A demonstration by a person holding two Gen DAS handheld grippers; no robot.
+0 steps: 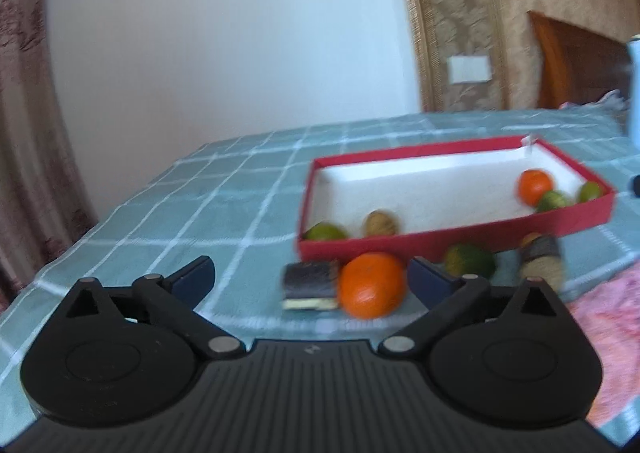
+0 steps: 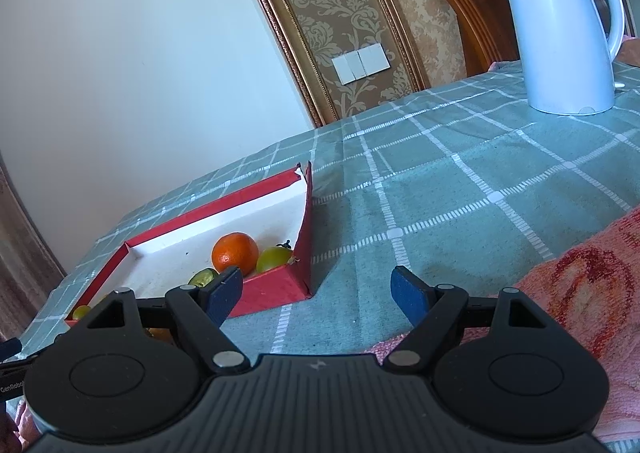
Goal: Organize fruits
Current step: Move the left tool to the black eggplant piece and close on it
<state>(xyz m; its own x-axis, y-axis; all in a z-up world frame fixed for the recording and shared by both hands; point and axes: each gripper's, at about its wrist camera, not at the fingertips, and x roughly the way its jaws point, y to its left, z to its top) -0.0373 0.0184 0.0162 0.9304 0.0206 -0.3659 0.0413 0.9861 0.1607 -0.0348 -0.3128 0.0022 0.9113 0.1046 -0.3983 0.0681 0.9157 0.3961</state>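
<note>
In the left wrist view my left gripper (image 1: 310, 277) is open above the checked tablecloth. An orange (image 1: 372, 285) lies between its fingers, close to the right fingertip (image 1: 430, 277), with no pad pressing on it. A dark wrapped bar (image 1: 310, 285) lies just left of the orange. Behind them stands a red box (image 1: 452, 243) with a white inside, holding a green fruit (image 1: 326, 232), a walnut (image 1: 380, 223), another orange (image 1: 535, 187) and more green fruits (image 1: 554, 200). My right gripper (image 2: 320, 293) is open and empty beside the box's corner (image 2: 276, 289).
A green citrus (image 1: 470, 263) and a striped wrapped item (image 1: 542, 261) lie in front of the box. A white kettle (image 2: 560, 25) stands at the back right of the table. A pink towel (image 2: 580, 293) covers the near right. The wall is close behind.
</note>
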